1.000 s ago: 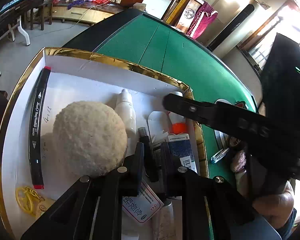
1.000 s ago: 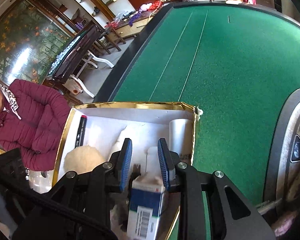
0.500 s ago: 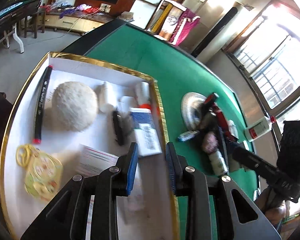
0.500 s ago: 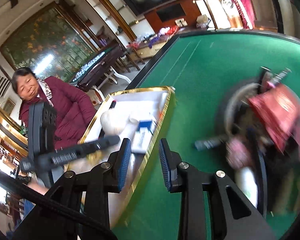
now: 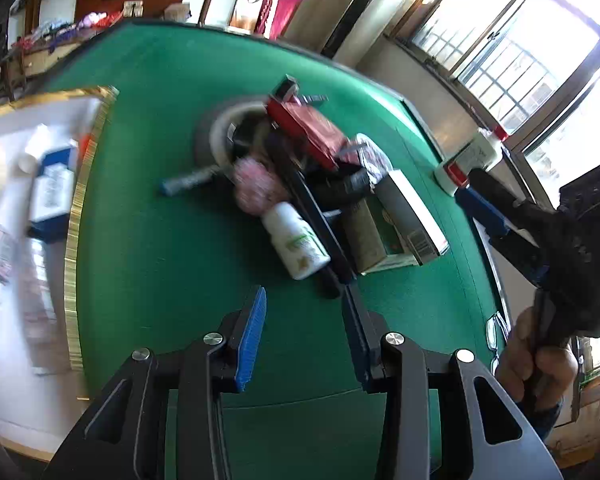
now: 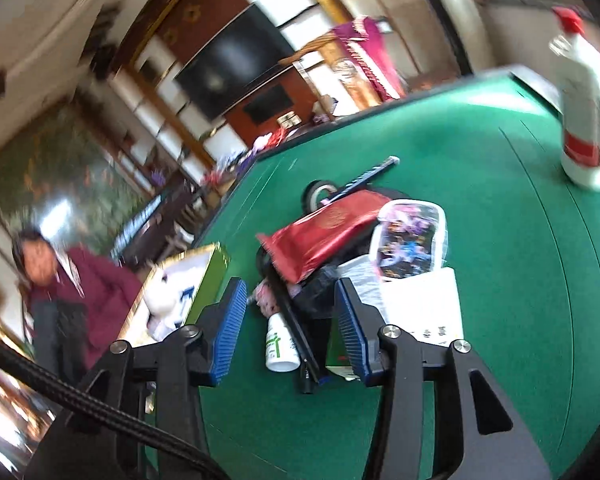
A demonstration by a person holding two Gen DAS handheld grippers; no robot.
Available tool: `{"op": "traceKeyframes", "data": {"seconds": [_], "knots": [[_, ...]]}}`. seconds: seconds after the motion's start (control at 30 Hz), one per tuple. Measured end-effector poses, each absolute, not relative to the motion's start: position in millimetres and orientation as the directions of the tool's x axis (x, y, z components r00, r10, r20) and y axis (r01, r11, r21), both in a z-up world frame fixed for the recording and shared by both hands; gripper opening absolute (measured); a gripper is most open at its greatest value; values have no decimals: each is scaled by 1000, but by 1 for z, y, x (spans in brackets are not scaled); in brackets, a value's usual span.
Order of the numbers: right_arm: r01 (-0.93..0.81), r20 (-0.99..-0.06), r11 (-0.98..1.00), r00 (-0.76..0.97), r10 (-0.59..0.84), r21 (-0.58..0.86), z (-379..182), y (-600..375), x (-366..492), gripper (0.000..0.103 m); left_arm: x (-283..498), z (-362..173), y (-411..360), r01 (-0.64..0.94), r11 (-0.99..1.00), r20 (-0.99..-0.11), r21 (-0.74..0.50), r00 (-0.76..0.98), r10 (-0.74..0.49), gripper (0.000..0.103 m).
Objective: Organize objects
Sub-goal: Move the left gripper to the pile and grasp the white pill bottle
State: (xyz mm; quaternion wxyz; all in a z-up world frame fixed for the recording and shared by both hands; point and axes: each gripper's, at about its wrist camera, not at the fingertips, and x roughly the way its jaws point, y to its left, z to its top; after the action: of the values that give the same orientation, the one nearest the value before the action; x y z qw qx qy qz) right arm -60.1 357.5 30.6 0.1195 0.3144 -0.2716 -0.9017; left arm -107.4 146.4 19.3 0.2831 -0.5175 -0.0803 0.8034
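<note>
- Strong daylight pours through the barred windows (image 5: 512, 60) in the left wrist view, blown out to white at the upper right.
- The green desk (image 5: 172, 208) is brightly and evenly lit; the heap of objects casts only short, soft shadows.
- Motion blur smears the gold-edged box (image 5: 73, 240) at the left edge.
- The right wrist view is blurred throughout, worst on the room behind.
- Fisheye bending curves the desk's rim, and both frames darken at the corners.

Both wrist views overlook shared clutter pile (image 5: 320, 184)
</note>
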Motion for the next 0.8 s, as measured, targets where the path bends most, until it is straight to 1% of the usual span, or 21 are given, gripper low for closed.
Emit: {"op": "traceKeyframes", "data": {"seconds": [0.13,0.3,0.43,0.53,0.57,0.6,0.67,0.8], "knots": [[19,-511,-824,-777,-368,566,29,363,-59,46,-113,1,175,-326,-853,-818,-408,-283,500,34],[46,-496,-787,-754,-431,615,24,363,-59,46,-130,-7,186,-248,-888,-842,-386,-299,450,34],[65,-493,-798,-755,-432,600,24,355,-54,46,-149,-13,191,-204,-909,-852,-363,-323,412,34],[78,-502,-811,-750,-431,579,24,349,-56,46,-162,-24,203,-244,-909,-868,-339,-291,402,35],[80,-506,-815,-748,-430,574,22,347,-57,46,-163,-25,202,-255,-904,-860,-343,-300,411,33],[83,-510,-818,-745,-430,569,21,345,-57,46,-161,-26,198,-252,-904,-857,-346,-308,413,30],[93,-517,-826,-739,-431,555,19,340,-58,46,-155,-28,186,-264,-896,-846,-357,-316,430,30],[132,-542,-844,-713,-445,519,13,324,-62,46,-126,-31,149,-286,-899,-831,-332,-362,422,29]]}}
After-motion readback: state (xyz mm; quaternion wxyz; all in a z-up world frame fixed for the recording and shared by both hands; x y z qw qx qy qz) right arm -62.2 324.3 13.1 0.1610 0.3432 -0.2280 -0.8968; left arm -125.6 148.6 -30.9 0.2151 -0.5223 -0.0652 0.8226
